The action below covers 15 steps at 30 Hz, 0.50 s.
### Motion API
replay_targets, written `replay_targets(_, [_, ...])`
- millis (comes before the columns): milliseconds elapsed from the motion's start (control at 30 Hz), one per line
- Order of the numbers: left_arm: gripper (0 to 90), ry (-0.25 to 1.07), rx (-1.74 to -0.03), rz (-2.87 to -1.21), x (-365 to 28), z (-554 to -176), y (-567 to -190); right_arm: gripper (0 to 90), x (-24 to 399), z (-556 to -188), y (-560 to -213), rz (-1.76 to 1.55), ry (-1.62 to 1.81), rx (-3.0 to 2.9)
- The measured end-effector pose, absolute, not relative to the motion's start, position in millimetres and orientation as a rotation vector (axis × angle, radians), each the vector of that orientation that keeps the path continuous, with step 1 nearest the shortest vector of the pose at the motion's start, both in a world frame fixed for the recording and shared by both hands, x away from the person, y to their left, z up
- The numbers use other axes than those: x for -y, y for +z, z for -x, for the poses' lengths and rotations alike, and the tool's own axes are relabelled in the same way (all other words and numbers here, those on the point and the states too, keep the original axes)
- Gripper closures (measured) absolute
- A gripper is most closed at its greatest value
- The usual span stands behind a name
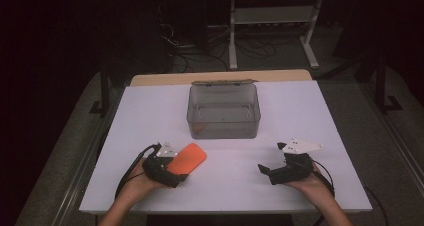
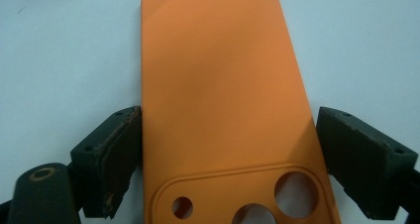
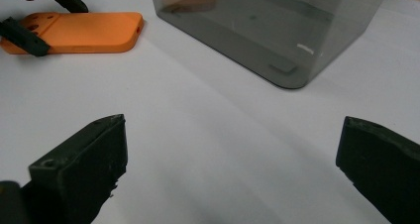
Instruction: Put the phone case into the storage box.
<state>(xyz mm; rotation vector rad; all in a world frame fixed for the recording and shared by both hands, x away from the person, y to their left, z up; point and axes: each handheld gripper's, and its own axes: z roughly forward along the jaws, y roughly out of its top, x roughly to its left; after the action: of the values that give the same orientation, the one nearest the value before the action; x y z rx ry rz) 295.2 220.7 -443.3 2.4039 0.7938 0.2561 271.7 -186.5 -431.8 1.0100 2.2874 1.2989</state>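
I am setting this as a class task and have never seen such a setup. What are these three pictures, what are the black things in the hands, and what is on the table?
A person sits at a white table and holds a hand tool with two black jaws in each hand; no robot arm is involved. The high view looks down from above. The other two come from small cameras that ride on the tools and look along their jaws.

The left gripper has its jaws on either side of an orange phone case lying flat, camera holes nearest the tool. The left jaw touches its edge and a narrow gap remains at the right, so it is not yet clamped. The right gripper is open over bare table. Behind stands a smoky see-through box with no lid on.
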Motion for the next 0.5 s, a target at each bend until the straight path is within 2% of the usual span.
replay_targets(500, [13.9,0.260,-0.806,-2.412,-219.0,-294.9,-442.7,0.0,185.7,-272.0,-432.2,-1.007,1.298,-2.292])
